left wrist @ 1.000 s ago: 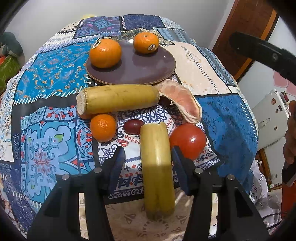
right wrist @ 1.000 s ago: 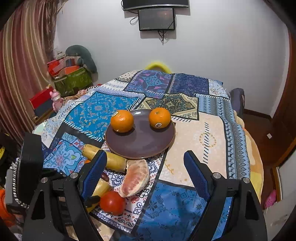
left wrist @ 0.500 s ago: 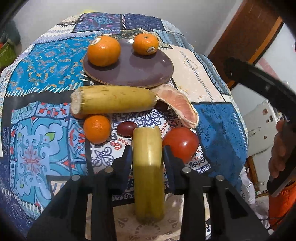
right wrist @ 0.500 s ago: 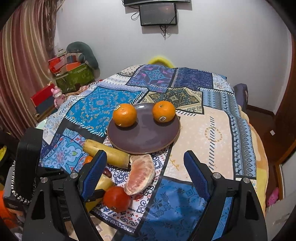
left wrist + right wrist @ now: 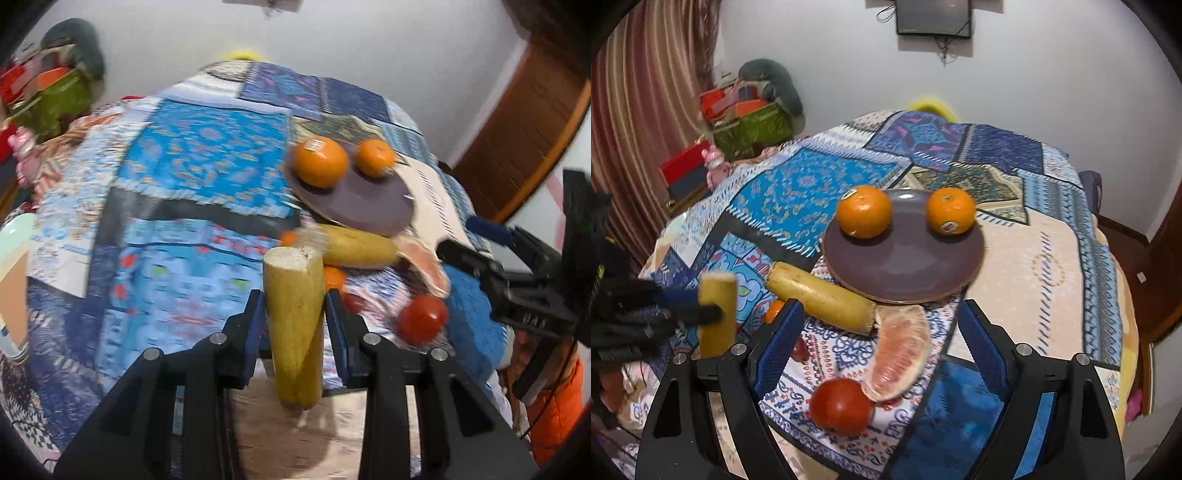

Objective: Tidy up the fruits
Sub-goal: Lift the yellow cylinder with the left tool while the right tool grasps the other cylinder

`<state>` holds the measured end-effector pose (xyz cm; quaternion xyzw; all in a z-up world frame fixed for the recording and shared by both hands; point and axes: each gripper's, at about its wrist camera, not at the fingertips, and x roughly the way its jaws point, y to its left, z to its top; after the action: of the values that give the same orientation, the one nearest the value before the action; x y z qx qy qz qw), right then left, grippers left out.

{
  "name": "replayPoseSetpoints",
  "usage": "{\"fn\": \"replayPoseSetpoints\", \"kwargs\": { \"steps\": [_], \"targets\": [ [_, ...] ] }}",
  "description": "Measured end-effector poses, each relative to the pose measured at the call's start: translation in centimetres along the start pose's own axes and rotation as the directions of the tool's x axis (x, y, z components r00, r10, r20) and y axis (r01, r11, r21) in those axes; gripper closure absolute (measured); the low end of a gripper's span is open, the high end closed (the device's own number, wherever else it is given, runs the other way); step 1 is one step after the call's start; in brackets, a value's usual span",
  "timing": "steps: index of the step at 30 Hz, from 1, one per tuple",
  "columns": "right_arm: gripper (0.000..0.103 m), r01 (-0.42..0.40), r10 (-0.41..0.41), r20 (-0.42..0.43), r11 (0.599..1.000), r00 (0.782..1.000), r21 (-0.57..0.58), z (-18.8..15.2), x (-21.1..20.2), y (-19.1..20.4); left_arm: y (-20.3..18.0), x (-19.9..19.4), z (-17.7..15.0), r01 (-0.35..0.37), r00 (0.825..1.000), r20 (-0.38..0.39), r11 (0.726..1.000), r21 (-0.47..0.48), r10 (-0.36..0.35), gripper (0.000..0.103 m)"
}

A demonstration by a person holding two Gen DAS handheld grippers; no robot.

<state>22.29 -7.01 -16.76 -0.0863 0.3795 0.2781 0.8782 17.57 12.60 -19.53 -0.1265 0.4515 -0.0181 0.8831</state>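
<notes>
The cut banana piece (image 5: 295,314) stands nearly upright between the blue pads of the left gripper (image 5: 295,314), clamped at mid-length and lifted clear of the patchwork cloth (image 5: 207,173), its flat cut end facing up. The jaws have just been closing and now press on both sides of it. The left gripper points steeply downward; from the right wrist view it enters at the left edge, with the banana piece (image 5: 717,317) gripped side-on.

Just beyond lies a second banana piece (image 5: 820,297) on the cloth, its far side touching the rim of the brown plate (image 5: 905,266). Two oranges (image 5: 863,211) sit on the plate, apart from each other. A pomelo segment (image 5: 899,360) lies by the plate's near edge, touching a red tomato (image 5: 841,406).

The right gripper (image 5: 881,354) hangs tilted down over the pomelo and tomato, its jaws spread wide with nothing between the pads.
</notes>
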Motion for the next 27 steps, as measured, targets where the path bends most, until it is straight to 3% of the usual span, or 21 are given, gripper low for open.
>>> {"fn": "replayPoseSetpoints", "kwargs": {
  "steps": [6,11,18,27],
  "targets": [
    [0.02,-0.021,0.016,-0.059,0.996,0.998,-0.088,0.2,3.0,2.3,3.6,1.9,1.1,-0.009,1.0,-0.029,0.997,-0.083,0.007,0.069],
    [0.02,0.004,-0.023,-0.119,0.988,0.993,-0.152,-0.1,6.0,3.1,3.8,4.0,1.5,-0.052,0.998,-0.05,0.996,-0.075,0.048,0.072],
    [0.02,-0.009,-0.022,-0.149,0.979,0.989,-0.204,0.0,7.4,3.4,3.6,4.5,1.2,-0.042,0.998,-0.051,0.997,-0.061,0.039,0.074],
    [0.023,-0.012,-0.021,-0.137,0.972,0.99,-0.234,0.7,8.1,4.0,3.3,5.5,-0.2,-0.044,0.993,-0.108,0.998,-0.046,0.039,0.063]
  ]
}}
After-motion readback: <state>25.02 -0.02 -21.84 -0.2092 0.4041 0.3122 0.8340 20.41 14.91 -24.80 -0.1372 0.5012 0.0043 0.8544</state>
